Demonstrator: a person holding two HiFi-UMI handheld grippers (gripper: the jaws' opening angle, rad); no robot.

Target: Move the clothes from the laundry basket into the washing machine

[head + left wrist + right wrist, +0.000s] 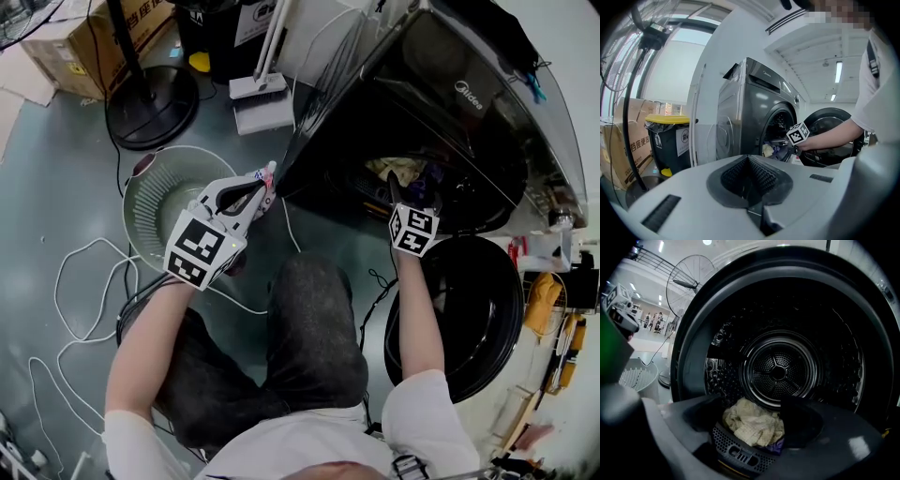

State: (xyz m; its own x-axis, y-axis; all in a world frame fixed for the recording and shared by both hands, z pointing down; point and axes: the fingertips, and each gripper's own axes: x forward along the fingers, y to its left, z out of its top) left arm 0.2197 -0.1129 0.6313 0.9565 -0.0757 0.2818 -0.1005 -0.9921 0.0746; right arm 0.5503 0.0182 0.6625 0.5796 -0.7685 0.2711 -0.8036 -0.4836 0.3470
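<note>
1. Over at the washing machine (pixel 469 103) now, round black door (pixel 469 309) standing wide open beside the person's right arm.
2. Reaching to the mouth of the drum (pixel 778 371) with the right gripper (pixel 751 418): jaws apart, released, clamping nothing.
3. Looking straight between those jaws at a cream cloth (pixel 752 425), crumpled at the drum's front lip (a scrap of purple fabric (pixel 777 446) peeking out from under it).
4. Hanging outside the machine with the left gripper (pixel 269 178), tips just beside the machine's front corner.
5. Clenched there, pads meeting, nothing caught between them.
6. Down on the floor (pixel 56 206): the white round laundry basket (pixel 155 202), right under the left gripper, near a fan's black base (pixel 150 94) and well apart from the drum.
</note>
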